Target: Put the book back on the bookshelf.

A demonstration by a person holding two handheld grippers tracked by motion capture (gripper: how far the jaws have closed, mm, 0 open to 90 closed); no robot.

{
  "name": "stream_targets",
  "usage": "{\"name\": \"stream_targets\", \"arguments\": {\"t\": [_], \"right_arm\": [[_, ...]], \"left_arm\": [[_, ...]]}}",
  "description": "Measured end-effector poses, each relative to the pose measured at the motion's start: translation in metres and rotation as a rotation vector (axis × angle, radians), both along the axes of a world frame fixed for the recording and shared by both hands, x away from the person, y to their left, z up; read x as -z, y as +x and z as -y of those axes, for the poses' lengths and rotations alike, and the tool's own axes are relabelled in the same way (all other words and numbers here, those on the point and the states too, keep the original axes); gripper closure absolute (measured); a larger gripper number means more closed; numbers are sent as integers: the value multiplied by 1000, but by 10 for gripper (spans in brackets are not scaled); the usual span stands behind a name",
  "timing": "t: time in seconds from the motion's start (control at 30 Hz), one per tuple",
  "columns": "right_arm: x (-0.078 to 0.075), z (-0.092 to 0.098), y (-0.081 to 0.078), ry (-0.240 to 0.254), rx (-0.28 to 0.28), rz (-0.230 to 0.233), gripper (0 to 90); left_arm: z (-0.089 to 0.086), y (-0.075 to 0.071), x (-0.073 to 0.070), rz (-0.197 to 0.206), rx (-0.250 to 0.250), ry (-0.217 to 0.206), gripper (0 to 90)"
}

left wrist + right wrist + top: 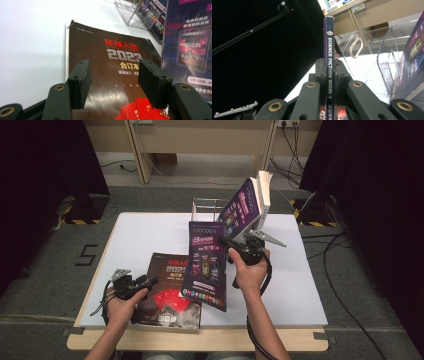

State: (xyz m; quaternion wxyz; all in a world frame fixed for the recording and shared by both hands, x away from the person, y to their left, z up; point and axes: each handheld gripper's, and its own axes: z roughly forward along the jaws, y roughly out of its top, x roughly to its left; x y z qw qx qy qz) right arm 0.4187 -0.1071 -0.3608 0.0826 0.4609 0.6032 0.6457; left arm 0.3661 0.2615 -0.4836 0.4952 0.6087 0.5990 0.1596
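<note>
White table (135, 232): right gripper (231, 245) pinches purple magazine (206, 265) by its spine, upright — probably bound for clear rack (206, 208). Left gripper (150, 281) wide, empty, over dark magazine (170, 295).

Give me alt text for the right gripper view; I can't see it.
The right hand-held gripper is shut on a thin purple magazine, spine toward the camera and upright, lettered SCIENCE FICTION WORL. Behind on the right stands a clear rack on the white table; the left is dark.
</note>
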Motion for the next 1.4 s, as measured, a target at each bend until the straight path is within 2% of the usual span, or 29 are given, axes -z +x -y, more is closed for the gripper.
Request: {"name": "stream_targets", "arguments": {"t": [0.43,0.67,1.23,1.4], "right_arm": [[-14,13,0,20,48,56,844],[-19,20,2,31,66,53,844],[-31,30,5,31,114,89,845],[-35,34,6,32,133,99,845]], "left_arm": [[0,0,-1,4,1,0,428],[0,1,-2,11,0,5,432],[2,1,0,7,10,19,432],[4,1,0,5,11,10,431]]}}
